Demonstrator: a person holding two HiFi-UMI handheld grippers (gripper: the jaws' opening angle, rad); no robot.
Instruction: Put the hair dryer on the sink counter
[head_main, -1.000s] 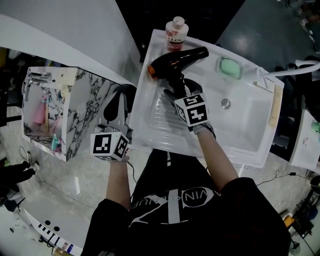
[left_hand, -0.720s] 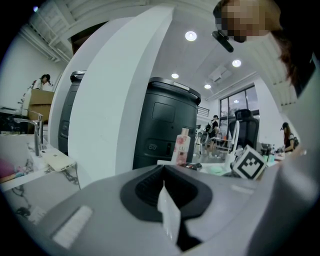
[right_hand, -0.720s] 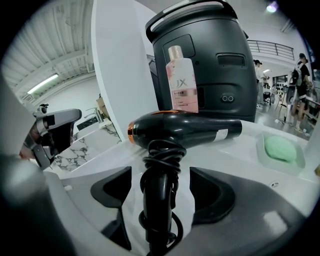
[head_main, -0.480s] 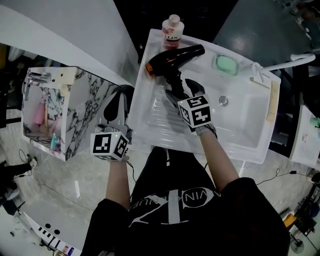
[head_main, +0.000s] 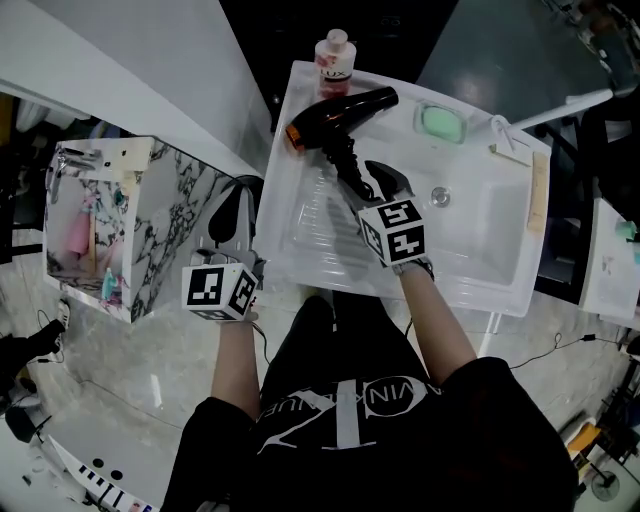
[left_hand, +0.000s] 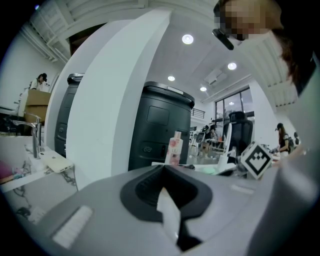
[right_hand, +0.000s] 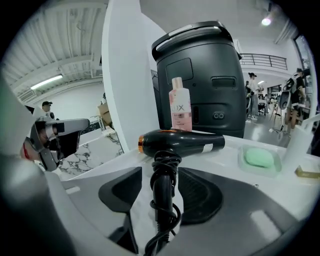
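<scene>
The hair dryer (head_main: 340, 112) lies on its side on the white sink counter (head_main: 470, 290), in the upper middle of the head view, with its orange-ringed end toward the frame's left. Its handle, wound with the cord, runs down toward you.

Your right gripper (head_main: 368, 185) has the handle between its jaws. They have just been closing, but in the right gripper view (right_hand: 161, 175) they are spread. A gap shows on the handle's left side and the right pad is close, so nothing is pinched. From above, that gripper covers the foot of the handle, and its left finger is hard to pick out against the black cord.

Your left gripper (head_main: 232, 205) is at the centre left of the head view, off the counter. Its jaws are pressed together with nothing in them (left_hand: 162, 172).

Just behind the dryer stands a pink bottle (head_main: 333, 62), near the top edge. To the dryer's right a green soap (head_main: 441, 122) sits in a shallow recess. Below it is the drain (head_main: 439, 197) in the basin. A white faucet (head_main: 540, 115) reaches in from the upper right, and its base is cut off by the frame.

At the left stands a marbled cabinet (head_main: 165, 215), with contents too small to tell. A big dark machine (right_hand: 200, 80) rises behind the counter. The floor is pale and glossy. Far figures in the room are too small to make out.
</scene>
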